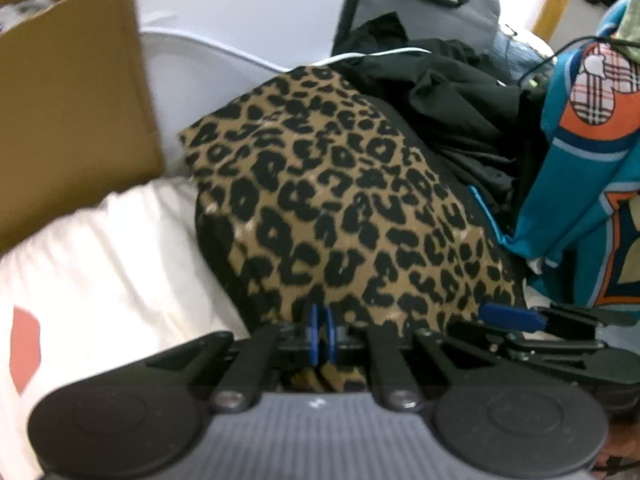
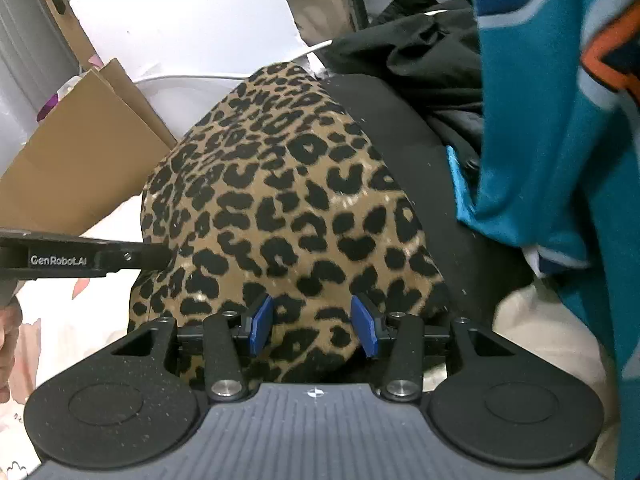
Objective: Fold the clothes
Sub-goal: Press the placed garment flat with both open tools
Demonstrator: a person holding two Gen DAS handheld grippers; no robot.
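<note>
The left gripper has its blue pads pressed together on the near edge of the leopard-print garment, while the right gripper stands with its pads apart over the same cloth, gripping nothing. The garment lies spread on a white bedsheet, beside a black clothes pile and a teal jersey. Only the left view shows a gray bag behind; only the right shows the left gripper's branded finger.
</note>
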